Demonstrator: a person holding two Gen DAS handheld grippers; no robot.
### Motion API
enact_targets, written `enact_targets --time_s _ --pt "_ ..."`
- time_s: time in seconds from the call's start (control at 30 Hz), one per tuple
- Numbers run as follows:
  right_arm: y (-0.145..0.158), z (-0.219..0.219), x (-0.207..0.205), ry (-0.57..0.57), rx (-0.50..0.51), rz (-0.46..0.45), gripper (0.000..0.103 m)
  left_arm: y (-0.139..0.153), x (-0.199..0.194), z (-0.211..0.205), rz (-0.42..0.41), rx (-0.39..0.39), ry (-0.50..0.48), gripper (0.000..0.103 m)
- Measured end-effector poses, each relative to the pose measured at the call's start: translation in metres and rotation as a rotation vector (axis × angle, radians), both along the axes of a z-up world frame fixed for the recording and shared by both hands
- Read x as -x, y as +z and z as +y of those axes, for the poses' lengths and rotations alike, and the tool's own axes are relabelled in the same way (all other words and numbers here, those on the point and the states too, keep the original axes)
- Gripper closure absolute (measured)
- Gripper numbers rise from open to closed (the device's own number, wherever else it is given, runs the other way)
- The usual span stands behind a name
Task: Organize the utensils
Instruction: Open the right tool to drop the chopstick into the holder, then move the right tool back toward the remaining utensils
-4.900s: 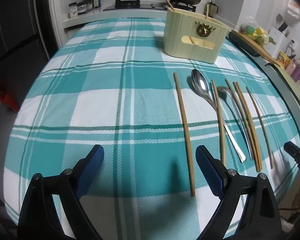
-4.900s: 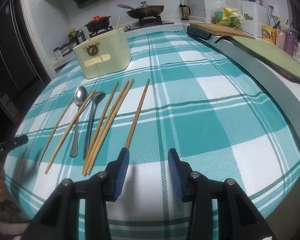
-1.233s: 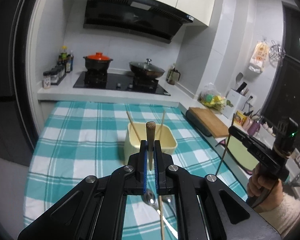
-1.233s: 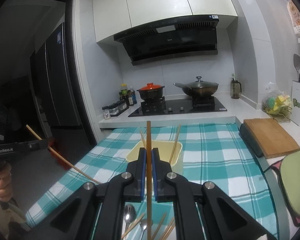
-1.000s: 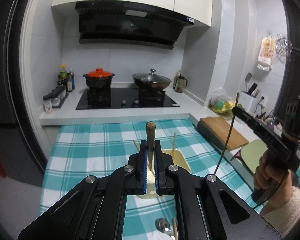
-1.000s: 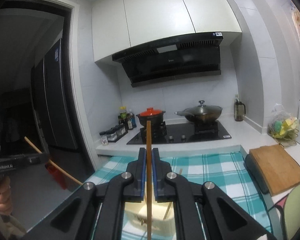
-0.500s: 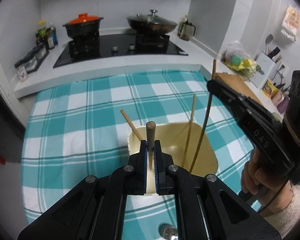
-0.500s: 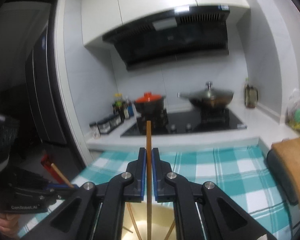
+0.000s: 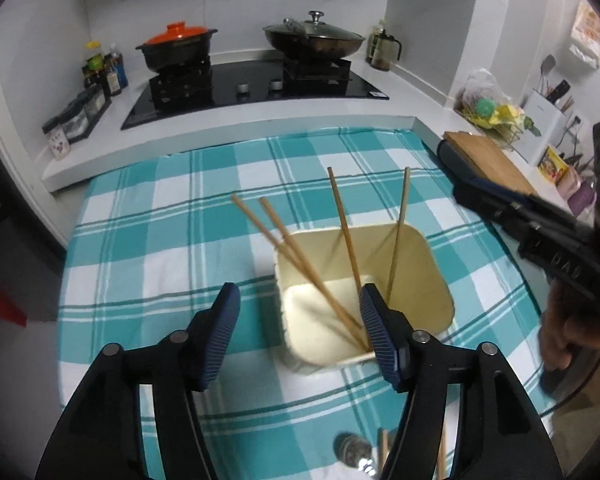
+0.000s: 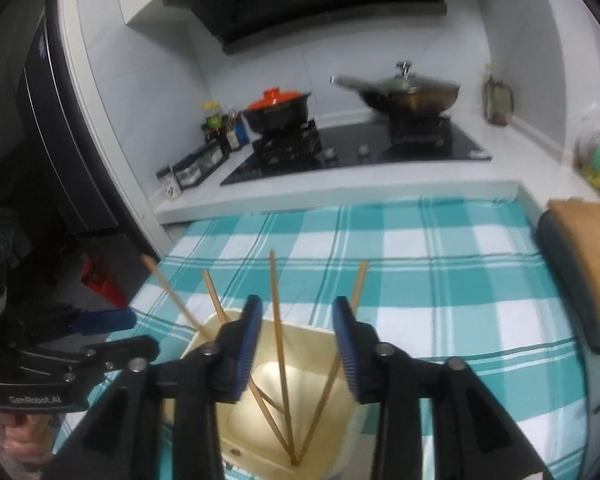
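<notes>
The cream utensil holder (image 9: pixel 364 292) stands on the checked tablecloth (image 9: pixel 160 240), toward the middle of the surface and nearer its right edge, and four chopsticks (image 9: pixel 342 224) lean inside it, tips down in the bottom, tops fanned out above the rim. The step in hand looks like the drop-off: both tools sit just over the holder with nothing between their pads. The left gripper (image 9: pixel 298 334) points steeply down at the holder's near left rim, its blue fingers (image 9: pixel 220 332) spreading apart and empty. The right gripper (image 10: pixel 298 354) tilts down less steeply from the holder's near side, its fingers (image 10: pixel 248 348) also opening; one chopstick shows in the gap between them but stands free in the holder, untouched by either pad. A hand (image 9: pixel 568 336) grips the right tool at the right of the left view. At the surface's near edge a spoon (image 9: pixel 352 450) and more chopsticks (image 9: pixel 383 452) lie waiting, so the next move probably calls for both hands to lift clear of the leaning sticks without knocking them and come back toward that near edge to pick again.
</notes>
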State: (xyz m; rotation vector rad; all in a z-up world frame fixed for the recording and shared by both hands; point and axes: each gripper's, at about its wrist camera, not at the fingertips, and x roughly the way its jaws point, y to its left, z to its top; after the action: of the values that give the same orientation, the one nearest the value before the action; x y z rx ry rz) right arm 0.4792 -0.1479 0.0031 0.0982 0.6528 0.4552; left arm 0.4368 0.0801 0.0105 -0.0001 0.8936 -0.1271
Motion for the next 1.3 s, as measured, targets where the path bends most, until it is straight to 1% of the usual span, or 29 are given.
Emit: enact_targets --time_s 0.07,0.13,0.23,0.3,0.37,0.4,0.5,0.57,0.63,0.7,0.73,0.8,0.87,0.93,1.0,1.07,1.1,1.2,1.3 --pt "0.019 -0.011 0.024 -0.001 0.037 -0.035 0.063 0.007 0.031 0.005 -0.015 -0.051 -0.018 0.03" --pt "0.034 -0.022 0.052 0.002 0.088 -0.062 0.063 0.011 0.07 0.011 -0.02 -0.097 -0.036 0.028" --pt "0.048 -0.038 0.087 0.022 0.159 -0.075 0.062 0.01 0.125 0.018 -0.009 -0.168 -0.05 0.021" --pt "0.047 -0.048 0.119 0.04 0.225 -0.074 0.058 0.006 0.16 0.019 0.0 -0.214 -0.064 0.018" --pt "0.042 -0.054 0.147 0.054 0.292 -0.059 0.058 -0.001 0.191 0.018 0.002 -0.238 -0.07 0.013" --pt "0.037 -0.058 0.162 0.06 0.317 -0.047 0.058 -0.005 0.207 0.018 0.003 -0.239 -0.069 0.012" --pt "0.021 -0.067 0.202 0.072 0.347 -0.009 0.058 -0.025 0.245 0.014 0.004 -0.2 -0.065 0.011" --pt "0.006 -0.073 0.228 0.066 0.349 0.005 0.058 -0.043 0.266 0.008 -0.017 -0.171 -0.043 0.011" --pt "-0.013 -0.076 0.256 0.049 0.343 -0.002 0.058 -0.064 0.284 0.0 -0.047 -0.126 -0.018 0.011" --pt "-0.034 -0.079 0.281 0.016 0.319 -0.014 0.058 -0.082 0.297 -0.007 -0.071 -0.082 0.013 0.011" --pt "-0.047 -0.08 0.294 -0.007 0.292 -0.019 0.058 -0.092 0.301 -0.01 -0.074 -0.057 0.029 0.011" --pt "-0.069 -0.081 0.316 -0.054 0.243 -0.023 0.058 -0.109 0.307 -0.016 -0.073 -0.015 0.065 0.011" --pt "-0.091 -0.081 0.335 -0.123 0.204 -0.035 0.058 -0.123 0.313 -0.02 -0.069 0.01 0.099 0.011" --pt "-0.111 -0.082 0.346 -0.176 0.172 -0.004 0.058 -0.132 0.318 -0.025 -0.069 0.027 0.112 0.011" --pt "-0.131 -0.081 0.354 -0.183 0.143 0.042 0.058 -0.139 0.322 -0.029 -0.074 0.021 0.111 0.011" --pt "-0.145 -0.078 0.359 -0.179 0.173 0.057 0.058 -0.144 0.326 -0.031 -0.08 0.017 0.127 0.011" --pt "-0.149 -0.077 0.361 -0.181 0.186 0.061 0.058 -0.145 0.326 -0.031 -0.081 0.023 0.132 0.011" --pt "-0.156 -0.08 0.36 -0.195 0.158 0.086 0.058 -0.15 0.325 -0.03 -0.072 0.042 0.139 0.011" --pt "-0.156 -0.081 0.359 -0.215 0.152 0.081 0.058 -0.153 0.324 -0.031 -0.066 0.039 0.137 0.011"
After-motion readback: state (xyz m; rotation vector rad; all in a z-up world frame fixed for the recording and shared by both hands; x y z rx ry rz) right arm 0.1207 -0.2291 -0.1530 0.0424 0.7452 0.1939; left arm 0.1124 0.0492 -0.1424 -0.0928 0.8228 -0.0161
